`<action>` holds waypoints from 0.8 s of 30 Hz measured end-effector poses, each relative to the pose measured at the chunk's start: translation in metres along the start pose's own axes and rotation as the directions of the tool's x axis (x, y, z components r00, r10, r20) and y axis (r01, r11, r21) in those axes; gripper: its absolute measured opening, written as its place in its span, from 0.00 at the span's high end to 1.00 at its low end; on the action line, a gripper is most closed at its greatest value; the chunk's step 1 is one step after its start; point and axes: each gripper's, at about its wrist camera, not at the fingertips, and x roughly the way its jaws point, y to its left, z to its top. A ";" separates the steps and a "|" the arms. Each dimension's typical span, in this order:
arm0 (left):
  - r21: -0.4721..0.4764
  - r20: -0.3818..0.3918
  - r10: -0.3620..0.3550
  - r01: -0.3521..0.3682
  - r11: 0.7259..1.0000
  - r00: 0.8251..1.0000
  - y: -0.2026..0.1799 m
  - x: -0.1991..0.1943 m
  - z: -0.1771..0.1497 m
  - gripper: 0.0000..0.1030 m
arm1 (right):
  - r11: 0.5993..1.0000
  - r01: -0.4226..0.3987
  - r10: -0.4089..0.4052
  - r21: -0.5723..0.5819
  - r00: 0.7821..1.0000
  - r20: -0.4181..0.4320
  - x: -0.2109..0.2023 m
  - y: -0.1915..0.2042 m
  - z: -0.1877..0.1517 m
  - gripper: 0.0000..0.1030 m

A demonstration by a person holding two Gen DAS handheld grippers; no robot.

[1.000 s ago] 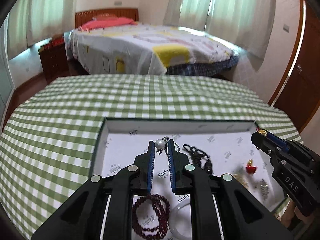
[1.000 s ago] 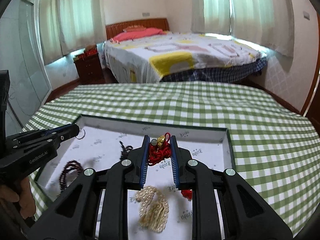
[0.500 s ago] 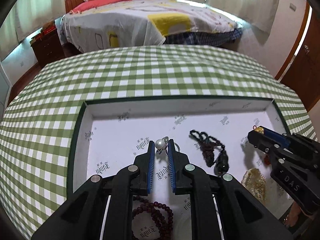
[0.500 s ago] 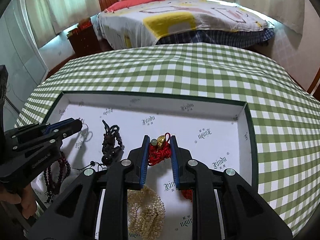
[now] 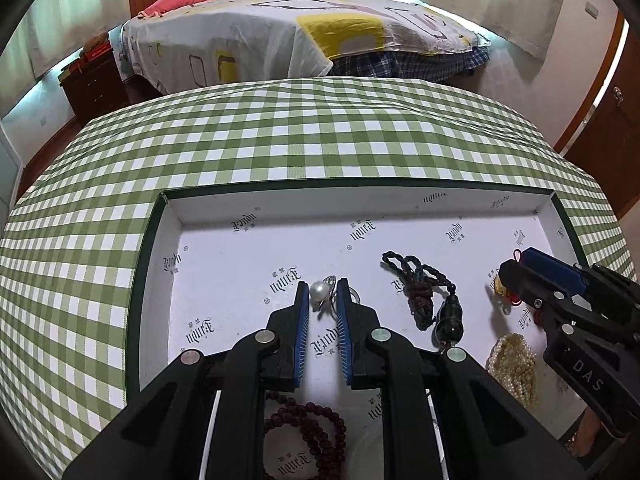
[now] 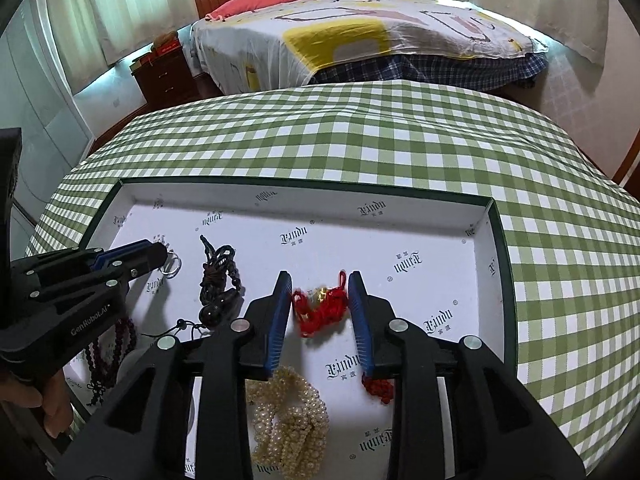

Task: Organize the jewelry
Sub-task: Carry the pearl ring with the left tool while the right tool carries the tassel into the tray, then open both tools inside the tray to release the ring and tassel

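A shallow white-lined tray (image 5: 256,208) with a dark green rim sits on the green checked table. My left gripper (image 5: 323,292) is shut on a pearl ring (image 5: 319,291), low over the tray's left middle. My right gripper (image 6: 320,292) is open, its jaws standing apart either side of a red cord charm with a gold bead (image 6: 320,307) that lies loose on the tray floor. The right gripper also shows in the left wrist view (image 5: 516,272), and the left gripper in the right wrist view (image 6: 152,254).
In the tray lie a dark cord pendant (image 5: 424,292), a pearl necklace (image 6: 288,424), a dark red bead bracelet (image 5: 308,436) and a small red bead piece (image 6: 378,388). A bed (image 5: 304,32) and a nightstand (image 5: 96,80) stand beyond the table.
My right gripper has opened and let go of the red cord charm, which now lies on the tray. Both grippers have come lower over the tray. The left still holds the pearl ring.
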 end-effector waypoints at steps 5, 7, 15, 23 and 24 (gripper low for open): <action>0.007 -0.003 -0.002 0.002 1.000 1.000 -0.002 0.001 0.000 0.83 | 1.000 0.001 -0.001 0.005 1.000 0.007 -0.001 -0.001 0.000 0.69; 0.013 0.003 0.001 -0.001 1.000 1.000 -0.003 -0.001 0.000 0.70 | 1.000 0.002 -0.002 0.006 1.000 0.012 -0.002 -0.001 -0.001 0.65; 0.047 0.042 0.011 -0.013 0.999 0.999 -0.010 -0.009 -0.001 0.46 | 1.000 0.004 -0.005 0.017 0.999 0.033 -0.010 -0.003 -0.003 0.52; 0.048 0.087 -0.002 -0.002 0.999 0.996 -0.013 -0.021 -0.005 0.32 | 1.000 0.022 -0.022 0.004 0.995 0.098 -0.024 -0.001 -0.005 0.40; 0.045 0.095 -0.002 -0.002 0.999 0.995 -0.013 -0.024 -0.005 0.31 | 1.000 0.025 -0.025 0.005 0.994 0.110 -0.028 -0.001 -0.005 0.40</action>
